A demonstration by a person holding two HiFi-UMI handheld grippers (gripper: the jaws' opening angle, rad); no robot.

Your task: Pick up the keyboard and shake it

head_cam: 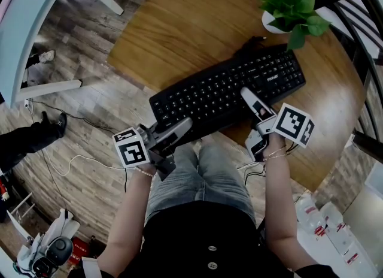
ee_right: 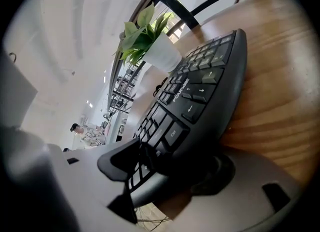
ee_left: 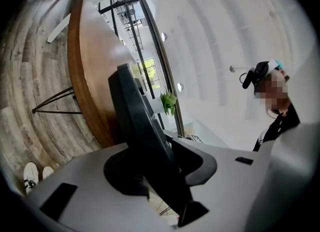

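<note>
Keyboard (head_cam: 230, 88): on tabletop (head_cam: 197, 19), long axis running tool to tool | left tool (head_cam: 179, 128): half-closed, clamped on near-left edge | right tool (head_cam: 247, 96): spread wide, straddling near-right edge, apparently ungripped

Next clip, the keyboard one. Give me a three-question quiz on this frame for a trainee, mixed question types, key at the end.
1. True or false: the keyboard lies on the floor.
2. The left tongs are: A) empty, B) clamped on the keyboard's end, C) holding a mug.
3. What stands on the table by the keyboard's far right corner?

Key: 1 false, it is at the wooden table; 2 B; 3 a potted plant.
</note>
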